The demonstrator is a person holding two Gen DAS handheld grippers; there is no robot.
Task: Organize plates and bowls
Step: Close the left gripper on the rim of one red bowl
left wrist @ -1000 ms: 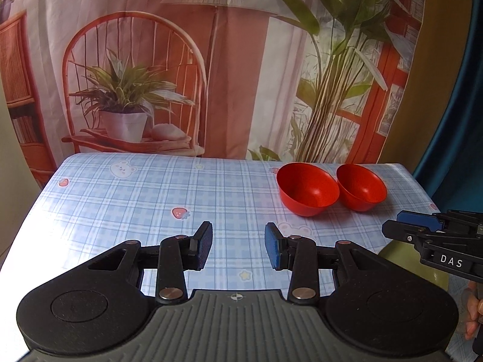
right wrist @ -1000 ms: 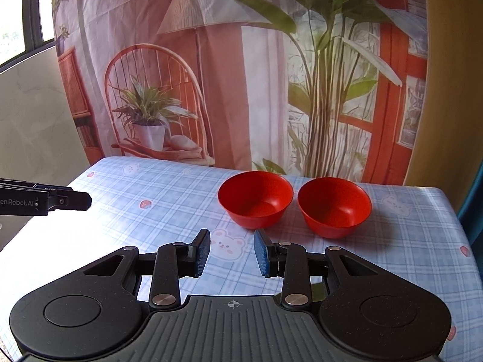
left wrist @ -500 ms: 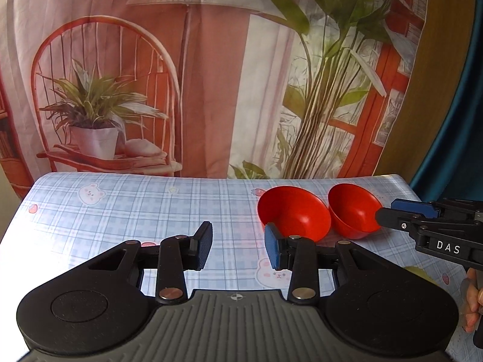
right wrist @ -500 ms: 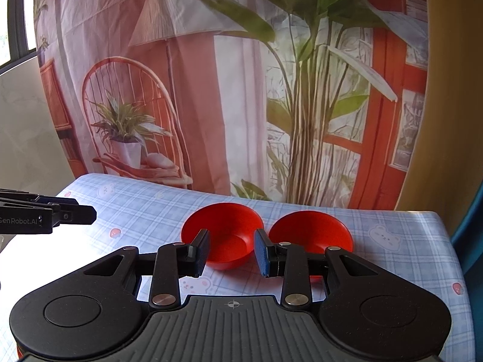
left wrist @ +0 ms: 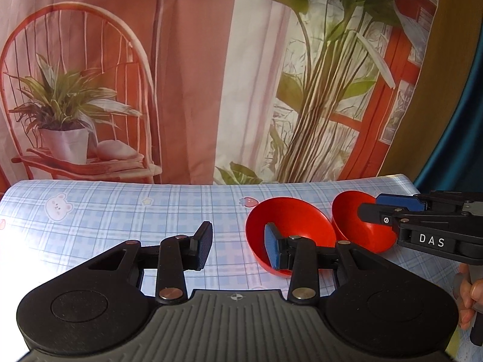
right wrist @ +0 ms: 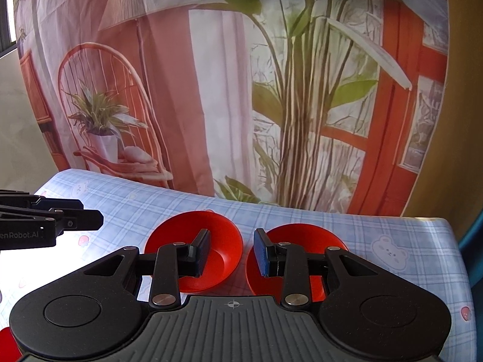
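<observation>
Two red bowls stand side by side on the blue checked tablecloth. In the left wrist view the left bowl [left wrist: 289,220] is just behind my open left gripper [left wrist: 237,249], whose right finger overlaps its near rim; the right bowl [left wrist: 353,226] sits beside it, partly behind my right gripper. In the right wrist view my open right gripper [right wrist: 231,252] is low over both bowls, one finger in front of the left bowl [right wrist: 223,241], the other in front of the right bowl [right wrist: 305,235]. Both grippers are empty.
The tablecloth [left wrist: 120,208] stretches to the left. A printed backdrop [left wrist: 211,75] hangs right behind the table's far edge. The table's right edge [right wrist: 455,241] lies close to the right bowl. A red object [right wrist: 6,344] peeks in at the bottom left of the right wrist view.
Both grippers have moved forward and lower toward the bowls, which now sit right at the fingertips. The jaws have stayed open.
</observation>
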